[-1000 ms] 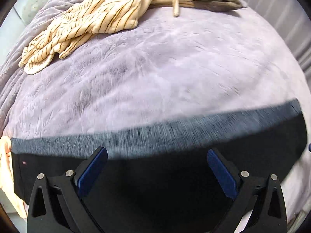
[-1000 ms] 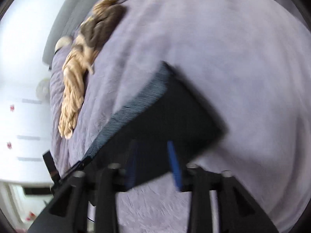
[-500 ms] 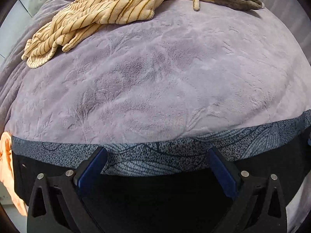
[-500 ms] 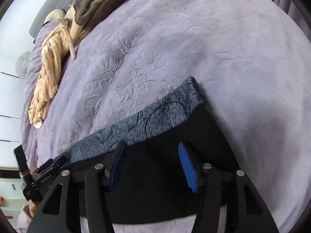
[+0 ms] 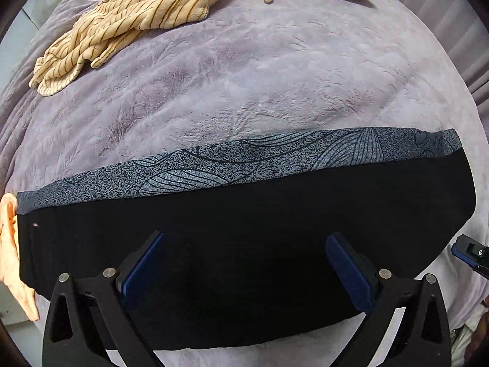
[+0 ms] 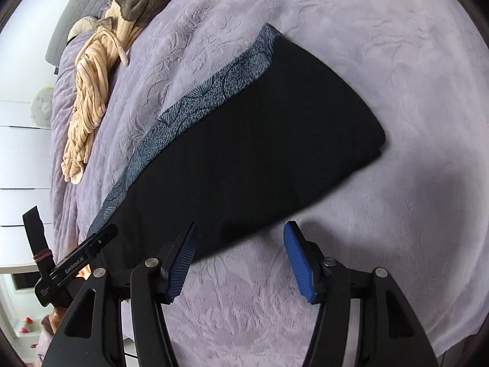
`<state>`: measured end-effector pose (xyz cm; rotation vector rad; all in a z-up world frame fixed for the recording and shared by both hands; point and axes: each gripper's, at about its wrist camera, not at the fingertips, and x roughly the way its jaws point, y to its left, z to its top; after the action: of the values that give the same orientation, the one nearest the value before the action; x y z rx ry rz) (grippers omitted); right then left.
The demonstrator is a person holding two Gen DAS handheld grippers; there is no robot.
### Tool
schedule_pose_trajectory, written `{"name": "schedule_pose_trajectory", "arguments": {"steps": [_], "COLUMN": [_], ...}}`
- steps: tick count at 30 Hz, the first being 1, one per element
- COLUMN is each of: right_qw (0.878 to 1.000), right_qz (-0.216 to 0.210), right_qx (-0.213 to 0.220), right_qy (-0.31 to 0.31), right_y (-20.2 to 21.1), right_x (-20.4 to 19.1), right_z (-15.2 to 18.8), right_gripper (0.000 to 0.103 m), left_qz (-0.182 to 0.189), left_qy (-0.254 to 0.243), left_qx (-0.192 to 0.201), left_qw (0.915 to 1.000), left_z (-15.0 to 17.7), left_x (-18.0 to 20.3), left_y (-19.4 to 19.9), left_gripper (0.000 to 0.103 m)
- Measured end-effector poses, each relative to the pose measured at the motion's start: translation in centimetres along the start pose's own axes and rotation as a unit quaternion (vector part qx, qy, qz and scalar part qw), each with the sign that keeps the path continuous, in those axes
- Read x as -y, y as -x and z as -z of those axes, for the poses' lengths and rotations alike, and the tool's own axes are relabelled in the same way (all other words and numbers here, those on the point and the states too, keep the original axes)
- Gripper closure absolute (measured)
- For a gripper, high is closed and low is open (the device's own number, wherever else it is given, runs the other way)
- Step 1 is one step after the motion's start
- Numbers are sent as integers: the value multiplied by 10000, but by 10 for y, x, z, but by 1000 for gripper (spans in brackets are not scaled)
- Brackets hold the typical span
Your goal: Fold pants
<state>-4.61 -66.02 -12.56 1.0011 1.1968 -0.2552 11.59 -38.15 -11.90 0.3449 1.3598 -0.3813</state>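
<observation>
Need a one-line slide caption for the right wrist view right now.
Open right gripper at the near edge of the folded black pants lying flat on a lilac blanket, striped garment beyond.

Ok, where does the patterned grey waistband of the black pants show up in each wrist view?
Left wrist: the waistband runs across mid-frame, along the far edge of the black pants, beyond the open left tongs.
Right wrist: the waistband runs diagonally, lower left to upper centre, on the pants' left edge.
Shared landmark: the striped cream garment on the purple blanket.
</observation>
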Motion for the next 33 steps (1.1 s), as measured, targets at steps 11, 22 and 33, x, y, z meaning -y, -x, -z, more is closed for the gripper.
{"name": "schedule_pose_trajectory", "arguments": {"steps": [11, 22, 33], "right_qw": [9999, 9992, 9903], "right_qz": [-120, -285, -962], "right_qx": [70, 281, 641], "right_qy": [-21, -18, -776], "right_y": [11, 13, 11], "right_x": [7, 18, 59], "right_z": [3, 6, -9], "right_gripper": [30, 20, 20], "left_qz": [-5, 307, 431], "left_qy": [-14, -288, -242], "left_qx": [-40, -369, -276], "left_qw": [10000, 9984, 9984], "left_z": [7, 32, 31], "left_x": [17, 50, 74], "left_y": [2, -3, -1], "left_gripper": [0, 0, 0]}}
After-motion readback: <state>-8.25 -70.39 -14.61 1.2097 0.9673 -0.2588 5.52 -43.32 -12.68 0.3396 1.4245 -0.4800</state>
